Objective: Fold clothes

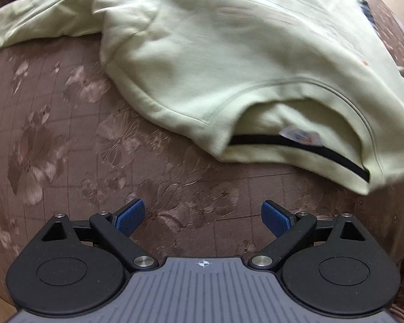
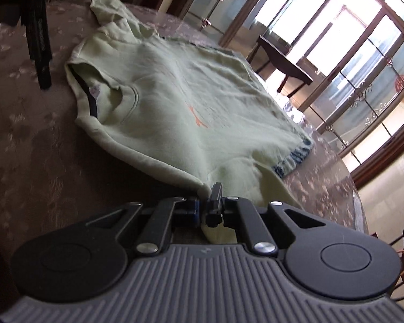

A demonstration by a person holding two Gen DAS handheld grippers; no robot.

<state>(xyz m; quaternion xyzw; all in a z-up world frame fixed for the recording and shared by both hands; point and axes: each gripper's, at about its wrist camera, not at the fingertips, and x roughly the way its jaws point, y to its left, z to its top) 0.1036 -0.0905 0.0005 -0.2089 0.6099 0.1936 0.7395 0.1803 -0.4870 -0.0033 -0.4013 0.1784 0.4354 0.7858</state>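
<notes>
A pale green T-shirt (image 1: 229,53) lies spread on a brown flowered tablecloth (image 1: 80,148), its black-lined collar (image 1: 296,145) nearest my left gripper (image 1: 203,216). That gripper hangs open over bare cloth just short of the collar, nothing between its blue pads (image 1: 130,219). In the right wrist view the same T-shirt (image 2: 175,99) stretches away, with an orange mark on its front. My right gripper (image 2: 202,202) is shut on the shirt's near sleeve edge, and the pinched fabric is lifted off the table.
The other gripper (image 2: 39,32), dark, hangs above the table (image 2: 27,140) at the far left. A blue patterned cloth (image 2: 296,158) peeks from under the shirt's far hem. Beyond the round table's edge stand a dark side table (image 2: 285,62) and tall windows.
</notes>
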